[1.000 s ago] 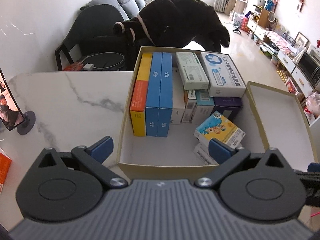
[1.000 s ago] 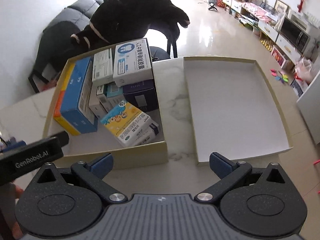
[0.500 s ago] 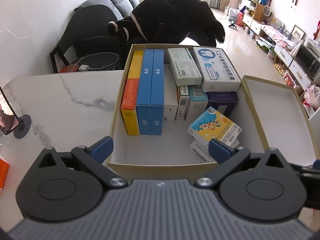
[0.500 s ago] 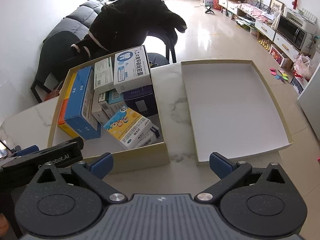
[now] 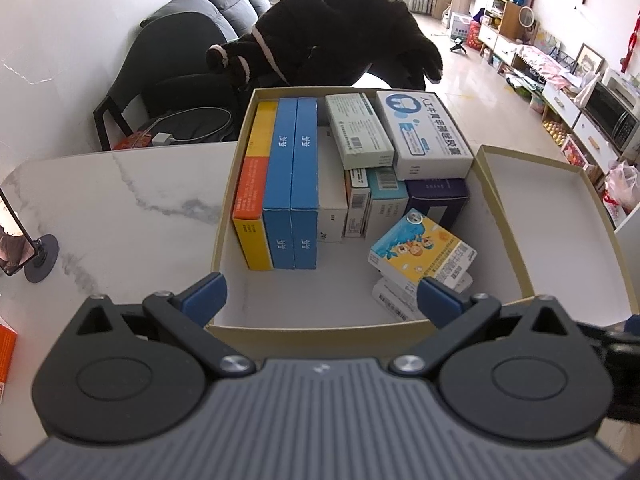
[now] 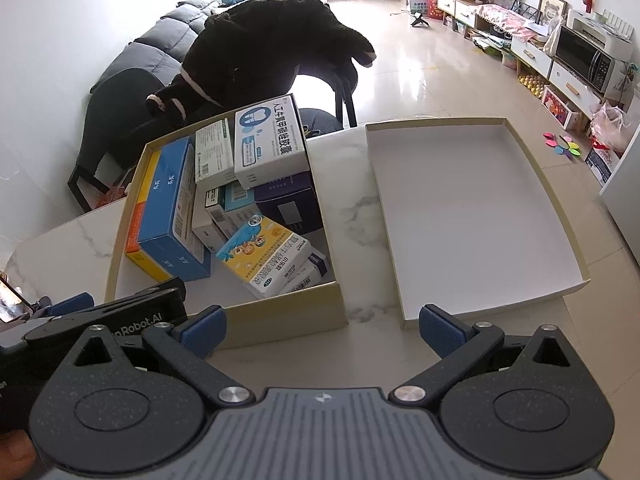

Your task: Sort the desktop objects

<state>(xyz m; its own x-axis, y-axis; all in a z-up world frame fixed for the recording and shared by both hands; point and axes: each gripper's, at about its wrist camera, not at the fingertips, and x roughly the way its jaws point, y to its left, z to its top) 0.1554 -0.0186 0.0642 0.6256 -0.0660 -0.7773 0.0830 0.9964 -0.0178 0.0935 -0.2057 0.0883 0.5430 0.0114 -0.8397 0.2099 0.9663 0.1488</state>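
Note:
A tan cardboard box sits on the white marble table, filled with several medicine cartons. Two blue cartons stand on edge beside a yellow-orange one. A yellow and blue carton lies tilted at the front right. The box's shallow lid lies upturned to the right, with nothing in it. My left gripper hangs open just above the box's near wall. My right gripper is open over the table between box and lid. Neither holds anything.
A phone on a round stand and an orange carton sit at the table's left. Behind the table stands a chair draped with a black coat. The left gripper's body shows in the right wrist view.
Both grippers have drawn back and lifted slightly, so the box and lid sit lower and fuller in view. The left gripper has drifted right, towards the box's middle. Both stayed open.

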